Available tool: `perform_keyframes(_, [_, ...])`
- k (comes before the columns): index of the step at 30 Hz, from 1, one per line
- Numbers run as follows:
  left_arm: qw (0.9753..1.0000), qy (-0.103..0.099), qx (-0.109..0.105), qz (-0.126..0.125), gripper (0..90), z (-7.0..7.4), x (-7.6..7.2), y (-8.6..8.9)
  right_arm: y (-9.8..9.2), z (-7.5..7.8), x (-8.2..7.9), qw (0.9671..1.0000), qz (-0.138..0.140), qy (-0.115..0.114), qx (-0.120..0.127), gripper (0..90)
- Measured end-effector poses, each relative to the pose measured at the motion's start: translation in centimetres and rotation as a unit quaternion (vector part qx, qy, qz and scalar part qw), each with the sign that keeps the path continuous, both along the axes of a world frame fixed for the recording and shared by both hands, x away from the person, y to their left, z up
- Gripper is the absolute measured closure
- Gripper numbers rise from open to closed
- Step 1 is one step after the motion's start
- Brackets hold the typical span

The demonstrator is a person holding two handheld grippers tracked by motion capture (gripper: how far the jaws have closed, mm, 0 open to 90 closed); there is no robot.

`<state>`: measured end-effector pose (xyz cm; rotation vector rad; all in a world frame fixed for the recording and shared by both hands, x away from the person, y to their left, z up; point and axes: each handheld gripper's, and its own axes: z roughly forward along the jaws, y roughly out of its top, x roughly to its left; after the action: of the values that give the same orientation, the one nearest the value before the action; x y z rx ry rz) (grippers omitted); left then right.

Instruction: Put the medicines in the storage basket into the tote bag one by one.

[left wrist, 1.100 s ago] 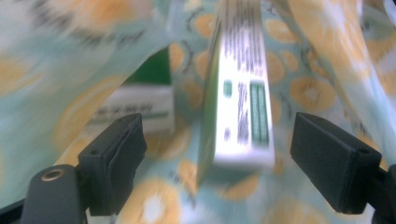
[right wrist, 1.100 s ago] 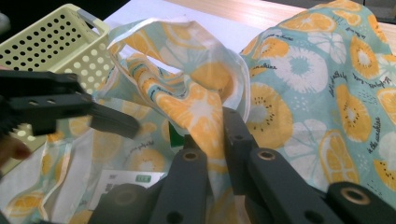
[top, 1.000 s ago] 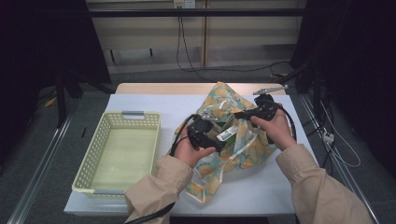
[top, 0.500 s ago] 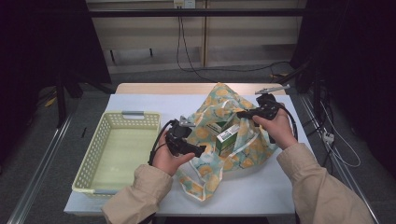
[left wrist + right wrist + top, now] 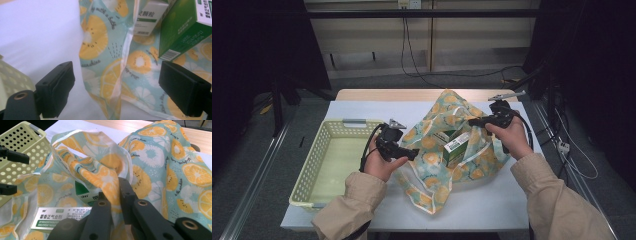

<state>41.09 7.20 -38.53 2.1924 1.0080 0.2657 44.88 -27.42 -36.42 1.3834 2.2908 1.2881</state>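
Note:
A cloth bag printed with orange slices lies on the white table, its mouth toward the left. A green and white box pokes out of it, also seen as the green box with a second white box behind. My right gripper is shut on the bag's upper edge, the cloth pinched between its jaws and held up. My left gripper is open just left of the bag's mouth, the bag's hem lying between its jaws without touching them.
A pale yellow perforated basket stands empty at the table's left, close beside my left hand; the basket also appears beyond the bag. Bare white tabletop runs along the front. Cables hang past the table's right edge.
My left gripper let go of the bag, opened, and drew back left toward the basket. The right gripper kept its hold on the cloth and lifted the bag's edge slightly.

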Motion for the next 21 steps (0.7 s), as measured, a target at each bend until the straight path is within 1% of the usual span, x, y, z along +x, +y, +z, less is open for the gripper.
perform_keyframes(3, [0.9999,0.009,0.004,0.000,15.7,-0.2,0.2,-0.2,-0.2,0.1,0.0,1.0000,-0.003,-0.002,0.000,87.8])
perform_keyframes(4, [0.9998,0.017,0.006,0.005,17.1,-0.3,0.3,-0.3,-0.3,0.2,-0.1,1.0000,-0.003,-0.003,0.001,87.8])
perform_keyframes(6, [0.9997,0.022,0.003,0.012,21.9,-0.5,0.5,-0.5,-0.4,0.3,-0.2,1.0000,-0.004,-0.004,0.002,87.8])
perform_keyframes(7, [0.9995,0.028,0.006,0.013,24.4,-0.6,0.6,-0.5,-0.5,0.4,-0.2,1.0000,-0.004,-0.005,0.002,87.8])
perform_keyframes(8, [0.9993,0.035,0.005,0.016,29.4,-0.8,0.7,-0.7,-0.6,0.4,-0.3,1.0000,-0.005,-0.006,0.002,87.8])
perform_keyframes(9, [0.9991,0.038,0.010,0.018,33.5,-1.0,0.8,-0.8,-0.7,0.4,-0.3,1.0000,-0.006,-0.006,0.001,87.8])
perform_keyframes(10, [0.9986,0.047,0.013,0.018,36.3,-1.2,0.9,-0.9,-0.9,0.5,-0.3,0.9999,-0.007,-0.007,0.001,87.8])
perform_keyframes(11, [0.9986,0.051,0.013,0.012,47.3,-1.4,1.0,-1.0,-1.1,0.5,-0.4,0.9999,-0.009,-0.006,0.001,87.8])
perform_keyframes(12, [0.9984,0.054,0.013,0.011,59.0,-1.6,1.0,-1.1,-1.2,0.5,-0.4,0.9999,-0.009,-0.007,0.001,87.8])
perform_keyframes(13, [0.9980,0.060,0.015,0.013,61.3,-1.7,1.1,-1.2,-1.2,0.5,-0.5,0.9999,-0.011,-0.007,0.002,87.8])
perform_keyframes(14, [0.9978,0.064,0.008,0.012,71.8,-1.8,1.2,-1.2,-1.3,0.6,-0.5,0.9999,-0.011,-0.007,0.002,87.9])
perform_keyframes(15, [0.9978,0.065,-0.001,0.016,78.5,-1.8,1.2,-1.3,-1.3,0.5,-0.5,0.9999,-0.010,-0.007,0.002,87.9])
perform_keyframes(16, [0.9975,0.068,-0.004,0.016,83.2,-1.7,1.2,-1.3,-1.3,0.5,-0.5,0.9999,-0.010,-0.007,0.002,87.9])
perform_keyframes(17, [0.9971,0.073,-0.008,0.016,86.5,-1.5,1.2,-1.4,-1.3,0.5,-0.5,0.9999,-0.009,-0.007,0.002,87.9])
perform_keyframes(18, [0.9971,0.074,-0.009,0.016,88.0,-1.3,1.2,-1.4,-1.2,0.5,-0.5,0.9999,-0.008,-0.007,0.003,87.9])
perform_keyframes(21, [0.9967,0.078,-0.013,0.016,89.5,-0.5,1.2,-1.5,-1.0,0.6,-0.6,0.9999,-0.006,-0.008,0.004,87.9])
